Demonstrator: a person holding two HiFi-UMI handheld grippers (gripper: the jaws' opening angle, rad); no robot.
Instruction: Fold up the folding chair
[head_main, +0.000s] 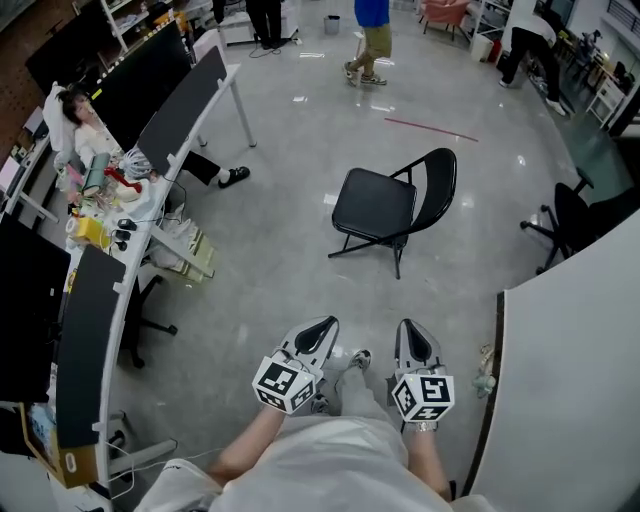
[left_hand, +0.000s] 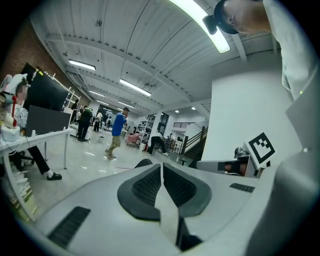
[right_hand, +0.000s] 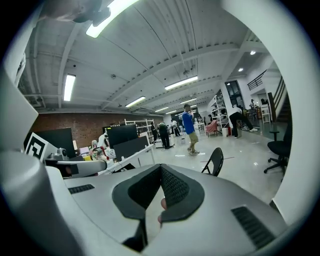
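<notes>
Head view, looking steeply down on a grey office floor. A black folding chair (head_main: 385, 205) stands just above the middle of the frame, fully unfolded on its legs, with the seat flat and the backrest upright toward the right. Nothing touches it.

At the lower middle of the frame, the person's 2 arms reach forward. The left gripper (head_main: 318, 330) and the right gripper (head_main: 414, 335) sit side by side, each carrying a cube with square markers. Both point up the frame toward the chair and are well apart from it, with bare floor between.

In the left gripper view, the left gripper's (left_hand: 161, 172) jaws are pressed together with nothing between them. In the right gripper view, the right gripper's (right_hand: 161, 172) jaws are likewise together and empty, and the chair (right_hand: 215, 161) shows small in the right middle of the frame, beyond the jaw tips.

A row of desks (head_main: 120, 300) with dark screens runs down the left edge. A white panel (head_main: 570, 380) fills the lower right corner. An office chair (head_main: 570, 220) stands at the right edge. Several people are along the top edge.

Judged from this, the task has not begun: 0 of the folding is done. What is left is to get to the chair, part the jaws, take hold of it, and swing the seat up against the backrest until the frame closes flat.
</notes>
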